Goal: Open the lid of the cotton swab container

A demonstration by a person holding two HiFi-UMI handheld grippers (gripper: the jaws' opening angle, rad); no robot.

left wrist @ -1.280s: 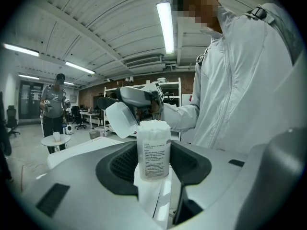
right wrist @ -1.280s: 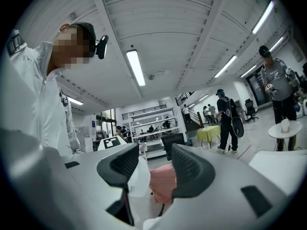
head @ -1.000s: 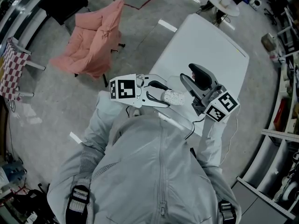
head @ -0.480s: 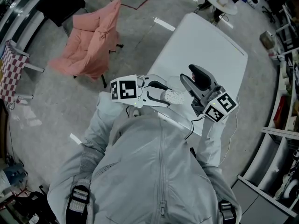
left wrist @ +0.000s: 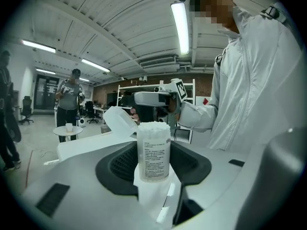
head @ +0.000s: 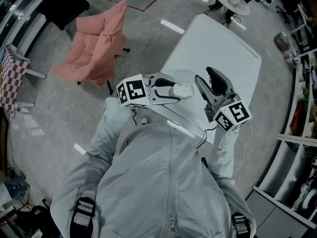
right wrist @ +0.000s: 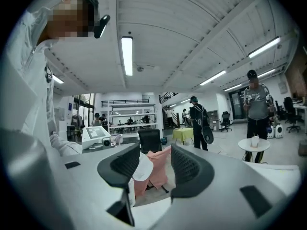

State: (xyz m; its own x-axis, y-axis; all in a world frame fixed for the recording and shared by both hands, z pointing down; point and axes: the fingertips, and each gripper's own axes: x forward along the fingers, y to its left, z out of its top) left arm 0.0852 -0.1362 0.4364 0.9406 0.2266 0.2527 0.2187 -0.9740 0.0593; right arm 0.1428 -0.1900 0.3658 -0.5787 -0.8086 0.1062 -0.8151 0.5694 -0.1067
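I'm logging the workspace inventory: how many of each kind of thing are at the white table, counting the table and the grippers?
Grippers: 2 (left gripper, right gripper)
Cotton swab container: 1
White table: 1
Total: 4

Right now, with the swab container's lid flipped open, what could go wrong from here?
The clear cylindrical cotton swab container stands open-topped in the left gripper's jaws, white swabs heaped at its rim: a tilt may spill them. Its flipped-up white lid juts out near the right gripper, whose jaws are open and empty; a bump could snap it shut or loosen the container.
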